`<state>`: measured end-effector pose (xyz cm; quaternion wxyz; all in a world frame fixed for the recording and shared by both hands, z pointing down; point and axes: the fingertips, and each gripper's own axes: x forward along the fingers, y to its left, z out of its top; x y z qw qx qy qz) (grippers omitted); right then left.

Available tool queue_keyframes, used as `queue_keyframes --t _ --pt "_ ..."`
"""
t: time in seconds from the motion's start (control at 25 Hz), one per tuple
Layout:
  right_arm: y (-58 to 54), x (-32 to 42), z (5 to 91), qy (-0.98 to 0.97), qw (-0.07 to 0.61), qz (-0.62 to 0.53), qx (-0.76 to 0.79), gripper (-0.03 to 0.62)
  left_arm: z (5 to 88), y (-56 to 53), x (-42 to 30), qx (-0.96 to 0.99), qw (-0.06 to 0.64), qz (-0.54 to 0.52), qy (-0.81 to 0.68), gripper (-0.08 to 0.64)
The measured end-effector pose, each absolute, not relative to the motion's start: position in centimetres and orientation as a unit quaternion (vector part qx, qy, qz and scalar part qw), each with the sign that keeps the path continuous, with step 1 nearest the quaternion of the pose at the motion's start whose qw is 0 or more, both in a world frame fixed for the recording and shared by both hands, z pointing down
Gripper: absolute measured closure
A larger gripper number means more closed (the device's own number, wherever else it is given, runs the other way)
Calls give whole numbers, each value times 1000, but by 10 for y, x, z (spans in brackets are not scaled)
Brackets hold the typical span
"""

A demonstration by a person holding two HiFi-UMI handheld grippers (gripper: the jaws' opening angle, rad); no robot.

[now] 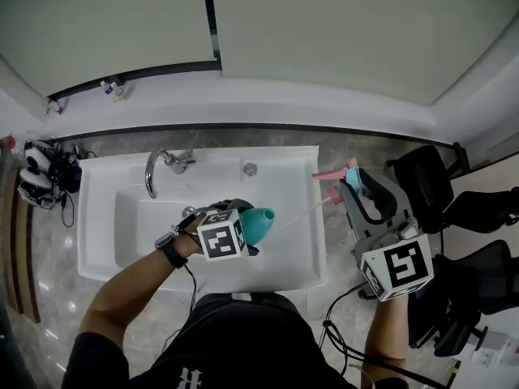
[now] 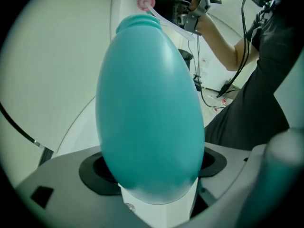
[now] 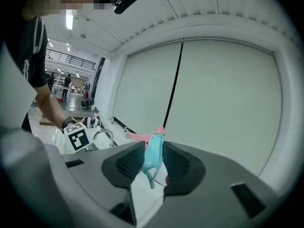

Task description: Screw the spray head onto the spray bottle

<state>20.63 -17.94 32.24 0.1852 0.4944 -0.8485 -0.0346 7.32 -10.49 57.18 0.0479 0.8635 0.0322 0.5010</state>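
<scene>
A teal egg-shaped spray bottle (image 2: 149,113) fills the left gripper view, its threaded neck pointing away. My left gripper (image 1: 231,237) is shut on the bottle (image 1: 258,224) above the white sink (image 1: 300,258). The spray head (image 3: 153,156), teal with a pink nozzle, is clamped between the black pads of my right gripper (image 3: 153,165). In the head view the right gripper (image 1: 355,186) holds the spray head (image 1: 340,178) just right of the sink, its thin clear tube (image 1: 302,213) slanting toward the bottle's neck. The two parts are apart.
A chrome tap (image 1: 159,167) stands at the back of the sink. A bundle of gear (image 1: 45,173) lies on the floor at left. Black chairs (image 1: 454,217) and cables (image 1: 340,339) crowd the right. A pale wall (image 1: 324,31) lies ahead.
</scene>
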Motion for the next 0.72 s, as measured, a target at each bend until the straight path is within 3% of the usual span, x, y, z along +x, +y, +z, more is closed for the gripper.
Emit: queue_keyframes --t 0.4,0.72 --pt "-174 166 280 -853 160 -158 472 468 547 -46 64 826 136 520 170 118" --pt "-156 129 317 -882 163 -142 419 468 528 -22 65 813 233 482 229 118"
